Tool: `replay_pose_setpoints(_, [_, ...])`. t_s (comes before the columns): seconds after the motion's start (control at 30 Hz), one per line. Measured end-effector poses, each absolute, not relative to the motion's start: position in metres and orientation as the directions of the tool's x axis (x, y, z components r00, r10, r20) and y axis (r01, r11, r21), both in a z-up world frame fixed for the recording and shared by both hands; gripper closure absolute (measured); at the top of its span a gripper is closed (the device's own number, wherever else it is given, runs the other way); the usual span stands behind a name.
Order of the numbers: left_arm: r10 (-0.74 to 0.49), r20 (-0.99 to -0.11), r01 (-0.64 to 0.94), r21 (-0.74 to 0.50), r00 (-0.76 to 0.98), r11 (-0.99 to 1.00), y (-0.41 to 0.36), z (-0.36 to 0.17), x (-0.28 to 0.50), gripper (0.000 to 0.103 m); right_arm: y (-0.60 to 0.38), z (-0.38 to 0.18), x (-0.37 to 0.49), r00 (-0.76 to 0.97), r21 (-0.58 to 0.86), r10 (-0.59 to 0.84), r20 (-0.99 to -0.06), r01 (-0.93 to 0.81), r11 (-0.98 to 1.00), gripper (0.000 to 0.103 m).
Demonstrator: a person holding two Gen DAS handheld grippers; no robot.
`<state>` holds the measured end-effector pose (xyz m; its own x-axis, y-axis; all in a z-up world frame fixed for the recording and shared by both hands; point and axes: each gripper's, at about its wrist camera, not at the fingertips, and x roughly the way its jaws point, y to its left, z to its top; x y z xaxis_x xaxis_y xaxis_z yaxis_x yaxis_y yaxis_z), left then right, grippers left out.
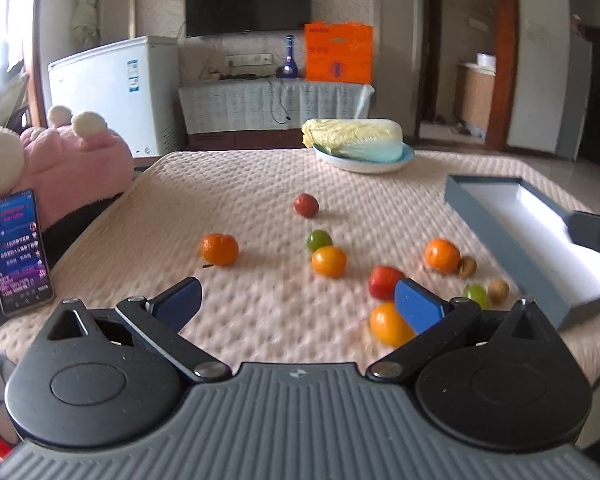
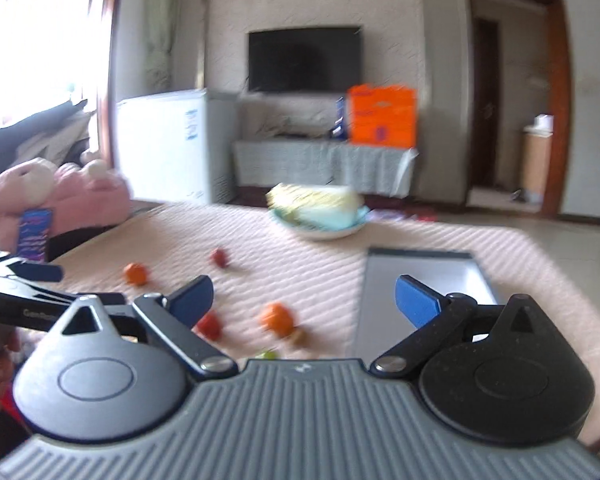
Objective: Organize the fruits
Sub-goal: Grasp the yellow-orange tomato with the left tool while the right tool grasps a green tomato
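Observation:
Several small fruits lie loose on the pink quilted table: an orange mandarin [image 1: 219, 249] at left, a red fruit [image 1: 306, 205] farther back, a green one [image 1: 319, 240] touching a yellow-orange one [image 1: 329, 261], another mandarin [image 1: 442, 255], a red fruit [image 1: 385, 281], an orange fruit [image 1: 388, 323] behind my right finger, and small brown and green ones [image 1: 498, 291]. A blue box with a white inside [image 1: 540, 236] lies at right; it also shows in the right wrist view [image 2: 424, 280]. My left gripper [image 1: 298, 300] is open above the table. My right gripper [image 2: 304, 300] is open, near the box's left edge.
A cabbage on a light blue plate [image 1: 360, 148] stands at the table's far side. A lit phone [image 1: 20, 252] leans on a pink plush toy [image 1: 60, 160] at left. The other gripper's tip [image 1: 596, 232] reaches over the box. The right wrist view is blurred.

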<state>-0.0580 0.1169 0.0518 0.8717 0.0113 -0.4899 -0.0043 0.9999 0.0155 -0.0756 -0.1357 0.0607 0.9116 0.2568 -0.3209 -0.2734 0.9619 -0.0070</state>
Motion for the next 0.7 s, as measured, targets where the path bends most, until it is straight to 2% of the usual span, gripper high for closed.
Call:
replay_pose_setpoints(0.07, [-0.007, -0.492, 0.015, 0.013, 0.870, 1.000, 0.119, 0.050, -0.061, 0.000, -0.128, 0.058, -0.073, 0.891, 0.012, 0.283, -0.355, -0.298, 0.954, 0.011])
replay_pose_setpoints(0.13, [-0.031, -0.505, 0.032, -0.007, 0.863, 0.999, 0.121, 0.048, -0.059, 0.000, -0.125, 0.056, -0.071, 0.857, 0.057, 0.337, -0.389, -0.343, 0.938, 0.022])
replay_pose_setpoints(0.17, [-0.047, -0.513, 0.042, -0.022, 0.857, 0.999, 0.121, 0.046, -0.056, 0.000, -0.121, 0.052, -0.071, 0.845, 0.058, 0.348, -0.406, -0.356, 0.933, 0.031])
replay_pose_setpoints(0.23, [-0.091, -0.519, 0.072, -0.055, 0.850, 0.996, 0.120, 0.044, -0.052, 0.000, -0.112, 0.045, -0.070, 0.826, 0.018, 0.349, -0.442, -0.381, 0.924, 0.036])
replay_pose_setpoints(0.27, [-0.106, -0.519, 0.085, -0.064, 0.848, 0.994, 0.118, 0.043, -0.050, 0.000, -0.108, 0.041, -0.071, 0.818, 0.003, 0.351, -0.455, -0.393, 0.920, 0.043])
replay_pose_setpoints(0.33, [-0.138, -0.519, 0.119, -0.069, 0.843, 0.990, 0.113, 0.039, -0.048, 0.000, -0.105, 0.035, -0.072, 0.800, -0.003, 0.354, -0.485, -0.406, 0.914, 0.046])
replay_pose_setpoints(0.37, [-0.148, -0.522, 0.134, -0.064, 0.840, 0.989, 0.109, 0.038, -0.046, 0.000, -0.104, 0.032, -0.070, 0.789, 0.001, 0.355, -0.501, -0.410, 0.912, 0.055])
replay_pose_setpoints(0.4, [-0.154, -0.525, 0.145, -0.058, 0.837, 0.988, 0.106, 0.036, -0.045, 0.003, -0.104, 0.029, -0.068, 0.780, 0.004, 0.356, -0.515, -0.413, 0.911, 0.059])
replay_pose_setpoints(0.7, [-0.201, -0.560, 0.185, -0.086, 0.803, 0.979, 0.095, 0.024, -0.026, 0.018, -0.106, 0.019, -0.058, 0.767, -0.002, 0.317, -0.559, -0.383, 0.924, 0.059])
